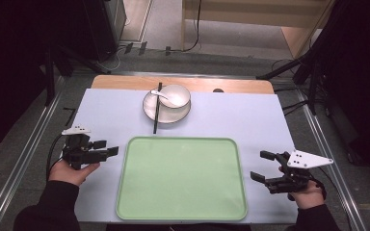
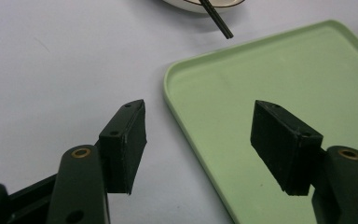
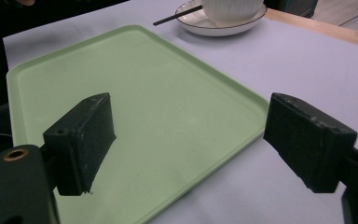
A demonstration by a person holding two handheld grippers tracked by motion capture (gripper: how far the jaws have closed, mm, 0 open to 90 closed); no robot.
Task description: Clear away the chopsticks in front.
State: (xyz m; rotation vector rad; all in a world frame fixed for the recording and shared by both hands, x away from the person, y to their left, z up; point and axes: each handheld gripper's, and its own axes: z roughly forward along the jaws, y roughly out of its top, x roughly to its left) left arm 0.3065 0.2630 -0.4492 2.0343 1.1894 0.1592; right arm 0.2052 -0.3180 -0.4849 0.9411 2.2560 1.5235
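the pale blue table cover (image 1: 270, 120) carries a bare green tray (image 1: 182, 178) at the near edge, with a white plate (image 1: 150, 109) beyond it holding a bowl (image 1: 175, 95), a spoon (image 1: 163, 95) and black chopsticks (image 1: 156, 113) laid across. the left gripper (image 1: 107, 147) hangs beside the tray's left rim, jaws apart on nothing; the right gripper (image 1: 261, 166) waits at the right rim, jaws wide, empty. it looks like the approach stage: next, i'd guess, a reach past the tray toward the dishes. dark floor, cables and stands surround the table.
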